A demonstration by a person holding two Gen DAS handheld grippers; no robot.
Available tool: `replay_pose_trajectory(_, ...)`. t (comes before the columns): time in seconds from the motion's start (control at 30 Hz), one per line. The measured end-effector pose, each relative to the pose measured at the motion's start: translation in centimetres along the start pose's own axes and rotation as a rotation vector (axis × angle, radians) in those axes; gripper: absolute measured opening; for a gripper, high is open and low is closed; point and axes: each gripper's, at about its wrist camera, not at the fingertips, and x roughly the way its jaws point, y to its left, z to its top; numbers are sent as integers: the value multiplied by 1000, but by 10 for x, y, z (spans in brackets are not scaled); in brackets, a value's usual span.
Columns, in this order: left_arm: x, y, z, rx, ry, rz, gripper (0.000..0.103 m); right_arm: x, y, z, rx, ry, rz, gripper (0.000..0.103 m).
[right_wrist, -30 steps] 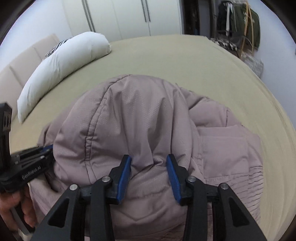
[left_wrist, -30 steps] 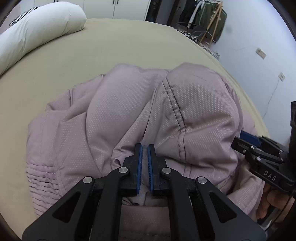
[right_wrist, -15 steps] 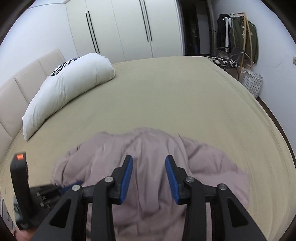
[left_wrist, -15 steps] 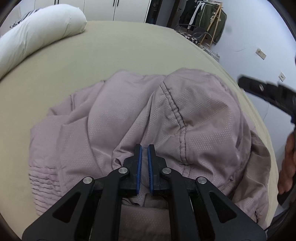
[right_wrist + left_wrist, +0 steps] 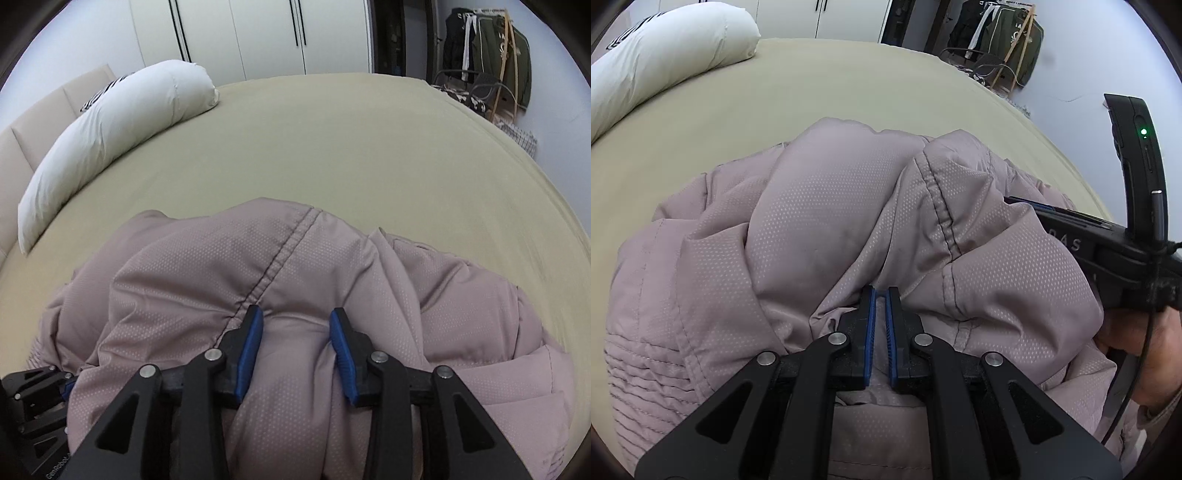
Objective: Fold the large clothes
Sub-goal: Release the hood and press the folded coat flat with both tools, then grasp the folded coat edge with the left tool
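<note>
A puffy mauve jacket [image 5: 831,221] lies bunched on the olive bed sheet [image 5: 849,85]. My left gripper [image 5: 880,295] is shut on a fold of the jacket at its near edge. My right gripper [image 5: 295,321] is open, its blue pads either side of a bulge of the jacket [image 5: 258,266] beside a stitched seam. The right gripper's body also shows at the right of the left wrist view [image 5: 1108,236], pressed against the jacket. The left gripper shows at the lower left of the right wrist view [image 5: 33,391].
A long white pillow [image 5: 110,122] lies at the far left of the bed by a beige headboard [image 5: 33,125]. White wardrobes [image 5: 266,33] stand behind. A clothes rack [image 5: 495,62] with dark garments and a chair stand at the far right, beyond the bed edge.
The right gripper lifted away from the jacket, then came back down onto it, still open. The left gripper stayed shut on its fold and hardly moved.
</note>
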Motion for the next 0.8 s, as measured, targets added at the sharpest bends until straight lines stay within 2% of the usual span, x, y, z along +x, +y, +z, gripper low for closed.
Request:
replay_pose_trajectory(0.13, 1, 2, 2, -14, 9, -13, 5, 4, 5, 6, -25, 26, -31, 41)
replay_pose_trajectory(0.2, -18, 0, -1, -35, 3, -34, 6, -10, 6, 15, -7, 54, -28, 41)
replay_pose_trajectory(0.27, -40, 4, -1, -54, -41, -39, 6, -48, 4, 16, 48, -8, 21, 41)
replay_pose_trajectory(0.33, -72, 7, -7, -57, -130, -22, 6, -87, 8, 9, 40, -87, 56, 41)
replay_pose_trajectory(0.4, -88, 11, -15, -65, -174, 5, 6, -109, 17, -2, 11, -105, 96, 41)
replay_pose_trajectory(0.47, -81, 14, -21, -64, -138, 21, 6, -108, 30, -19, -50, -83, 79, 41)
replay_pose_trajectory(0.57, -53, 28, -29, -103, -67, 2, 6, -68, 38, -46, -78, 33, 54, 41)
replay_pose_trajectory(0.67, -47, 34, -27, -128, -40, -26, 6, -58, 40, -55, -104, 12, 40, 41)
replay_pose_trajectory(0.73, -64, 34, -23, -125, -66, -34, 6, -68, 37, -46, -65, 38, 48, 41)
replay_pose_trajectory(0.8, -84, 37, -24, -129, -114, -39, 6, -96, 29, -42, -20, -13, 57, 41)
